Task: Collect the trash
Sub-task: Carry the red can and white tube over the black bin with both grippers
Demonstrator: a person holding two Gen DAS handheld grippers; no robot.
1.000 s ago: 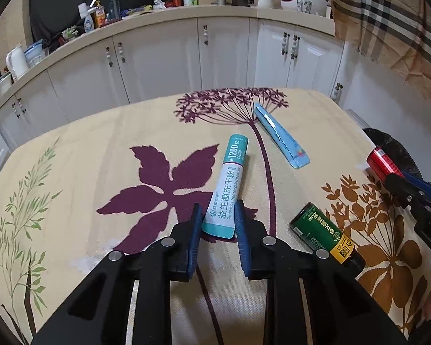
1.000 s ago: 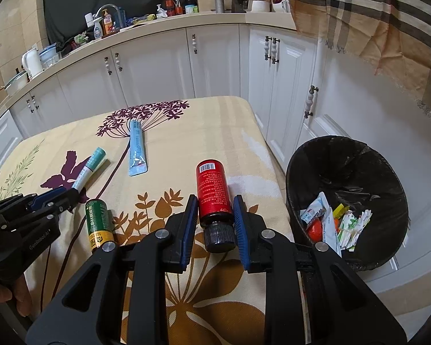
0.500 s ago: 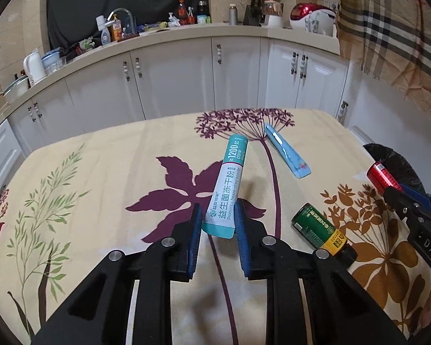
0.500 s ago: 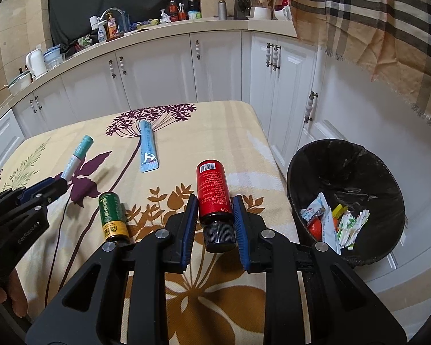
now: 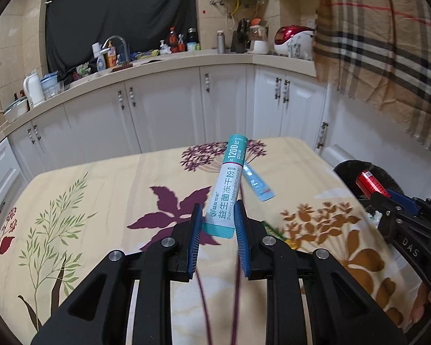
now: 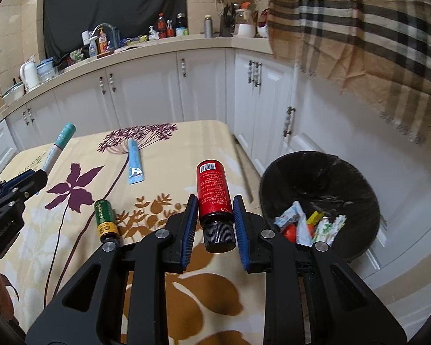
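Black claw (image 5: 217, 224) frames — blue ribbed pads (image 5: 196, 238), silver screws (image 5: 168, 241) on the arms.

White cabinet doors (image 6: 146, 92) with beaded handles curve under a pale counter (image 5: 186, 57) crowded with bottles, a kettle (image 5: 33, 90) and a red cooker (image 5: 291, 38). A dark cloth (image 5: 123, 14) hangs on the tiled wall; a plaid fabric (image 6: 359, 37) hangs at right. The worktop carries a flowered cloth (image 5: 100, 201).

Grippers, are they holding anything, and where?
Left gripper pinches the teal-white sachet near its bottom end. Right gripper clamps the red bottle just above its black cap.
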